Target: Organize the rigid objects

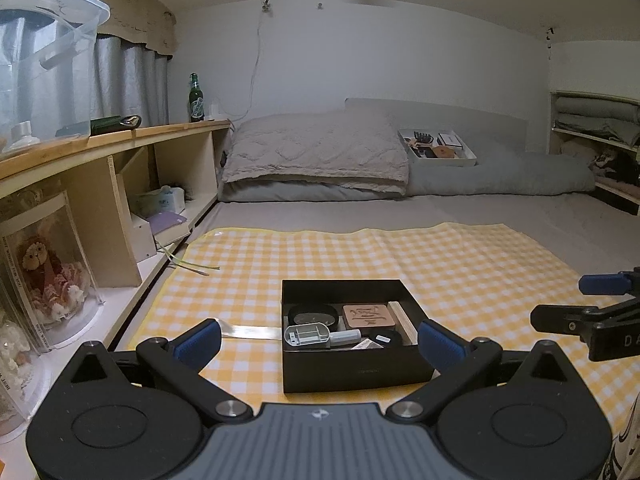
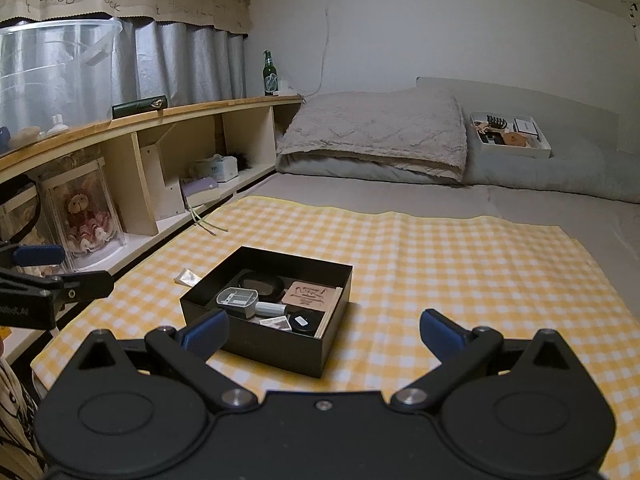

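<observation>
A black open box (image 1: 356, 372) (image 2: 276, 350) sits on a yellow checked cloth (image 1: 460, 264) (image 2: 440, 264). Inside lie a tan carved block (image 1: 368, 316) (image 2: 309, 295), a black oval dish (image 1: 314, 314) (image 2: 262, 283), a grey plastic case (image 1: 306, 334) (image 2: 238, 300), a wooden strip (image 1: 402, 320) and a small black round tin (image 2: 302, 322). My left gripper (image 1: 318, 342) stands open just before the box, holding nothing. My right gripper (image 2: 322, 334) is open too, in front of the box and to its right, and it appears at the right edge of the left wrist view (image 1: 592, 300).
A flat silvery packet (image 1: 250, 332) (image 2: 187, 277) lies on the cloth left of the box. A white tray of small items (image 1: 438, 148) (image 2: 510, 136) rests on the grey bedding behind. A wooden shelf (image 1: 120, 140) (image 2: 180, 114) runs along the left, with a green bottle (image 1: 195, 98).
</observation>
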`<state>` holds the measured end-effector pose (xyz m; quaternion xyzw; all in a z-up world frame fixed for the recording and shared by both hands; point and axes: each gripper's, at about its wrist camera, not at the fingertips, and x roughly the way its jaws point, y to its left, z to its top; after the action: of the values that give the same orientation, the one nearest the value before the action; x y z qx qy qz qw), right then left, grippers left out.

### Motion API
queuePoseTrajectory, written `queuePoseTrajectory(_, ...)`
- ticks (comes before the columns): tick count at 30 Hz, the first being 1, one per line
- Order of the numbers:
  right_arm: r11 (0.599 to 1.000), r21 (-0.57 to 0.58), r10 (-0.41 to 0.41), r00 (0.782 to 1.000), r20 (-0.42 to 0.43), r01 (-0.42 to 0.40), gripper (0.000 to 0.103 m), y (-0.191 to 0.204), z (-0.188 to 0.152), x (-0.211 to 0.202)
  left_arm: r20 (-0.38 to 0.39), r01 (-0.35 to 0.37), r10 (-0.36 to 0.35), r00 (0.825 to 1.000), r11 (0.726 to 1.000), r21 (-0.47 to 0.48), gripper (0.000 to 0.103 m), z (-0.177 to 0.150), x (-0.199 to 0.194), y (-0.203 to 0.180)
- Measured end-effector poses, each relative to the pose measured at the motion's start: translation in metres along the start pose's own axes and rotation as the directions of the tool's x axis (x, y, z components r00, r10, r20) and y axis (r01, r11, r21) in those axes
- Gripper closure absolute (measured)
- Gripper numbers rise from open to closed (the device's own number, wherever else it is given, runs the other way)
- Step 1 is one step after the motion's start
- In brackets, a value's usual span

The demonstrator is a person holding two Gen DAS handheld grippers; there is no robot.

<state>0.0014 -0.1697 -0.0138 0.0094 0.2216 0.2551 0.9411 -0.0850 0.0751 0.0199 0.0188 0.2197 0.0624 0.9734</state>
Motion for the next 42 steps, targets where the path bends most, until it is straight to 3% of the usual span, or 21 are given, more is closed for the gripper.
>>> queuePoseTrajectory(42, 1.0, 0.0, 0.004, 1.0, -0.004, -0.004, 0.0, -0.0001, 0.0002, 0.0008, -0.001, 0.0, 0.0, 1.0, 1.0, 0.0, 0.0, 0.0013, -0.0025, 0.0017)
